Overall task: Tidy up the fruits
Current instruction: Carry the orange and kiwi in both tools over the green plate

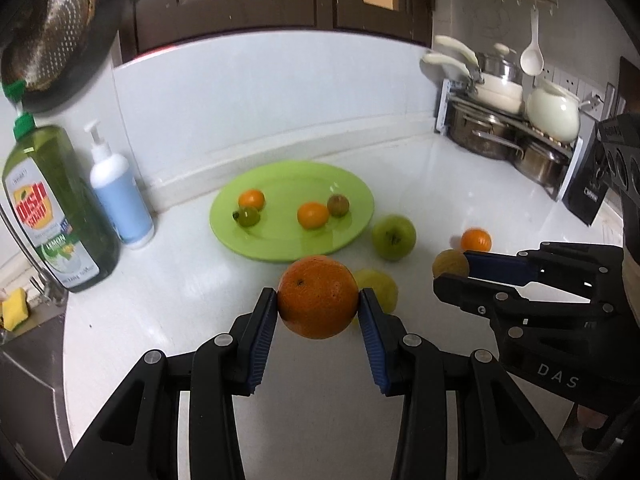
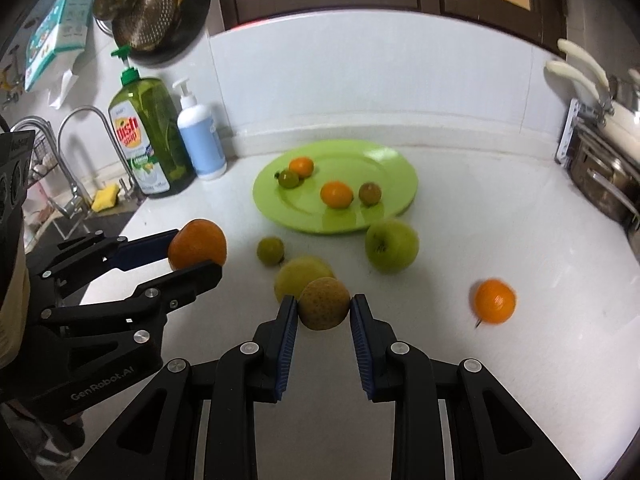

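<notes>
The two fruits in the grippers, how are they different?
The big orange in the left gripper is bright orange; the yellowish fruit in the right gripper is dull yellow-brown. The big orange is larger, so the left gripper's jaws stand wider than the right gripper's. Both fruits are round, pinched between blue pads and held above the counter.

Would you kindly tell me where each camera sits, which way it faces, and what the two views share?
Left wrist: sits on the left claw, looks down along it at the orange it grips, toward the green plate; the right claw shows at right.
Right wrist: sits on the right claw, looks at the yellow-brown fruit it grips; the left claw shows at left.
Shared: plate, green apple, white counter, both claws.
</notes>
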